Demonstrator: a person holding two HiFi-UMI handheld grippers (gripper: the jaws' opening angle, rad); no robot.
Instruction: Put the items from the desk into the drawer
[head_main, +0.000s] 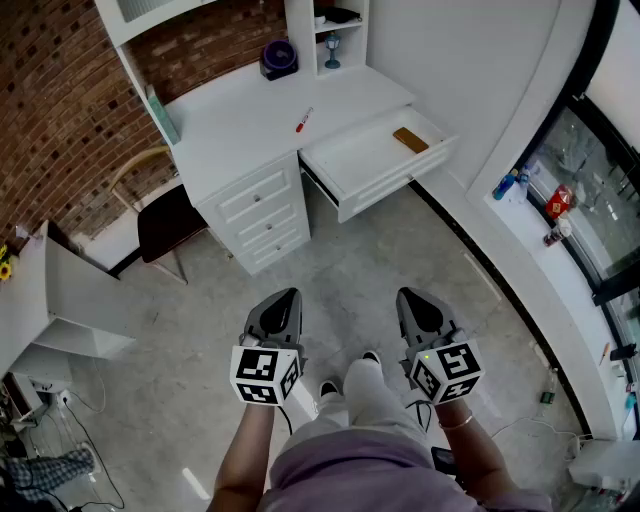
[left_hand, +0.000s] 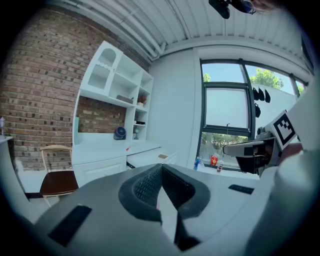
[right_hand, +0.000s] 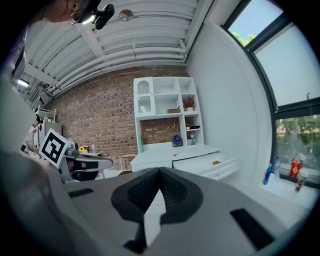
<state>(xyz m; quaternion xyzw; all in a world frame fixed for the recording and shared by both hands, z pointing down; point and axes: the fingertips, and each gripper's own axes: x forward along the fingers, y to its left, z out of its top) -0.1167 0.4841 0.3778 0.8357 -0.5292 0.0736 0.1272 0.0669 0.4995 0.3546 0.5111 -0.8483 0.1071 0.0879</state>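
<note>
A white desk (head_main: 240, 110) stands far ahead by the brick wall, with its top drawer (head_main: 352, 160) pulled open to the right. A red pen (head_main: 304, 121) lies on the desktop near the drawer. A flat tan item (head_main: 410, 140) lies inside the drawer. My left gripper (head_main: 290, 294) and right gripper (head_main: 406, 294) hang side by side over the floor, well short of the desk, both shut and empty. The left gripper view shows shut jaws (left_hand: 161, 168) with the pen (left_hand: 127, 148) far off. The right gripper view shows shut jaws (right_hand: 160, 171) and the drawer (right_hand: 210, 165) in the distance.
A dark round object (head_main: 279, 58) and a teal book (head_main: 165, 115) sit at the back of the desk under shelves. A wooden chair (head_main: 165, 215) stands left of the desk. A low white table (head_main: 70, 300) is at the left. Bottles (head_main: 508, 184) line the window sill at right.
</note>
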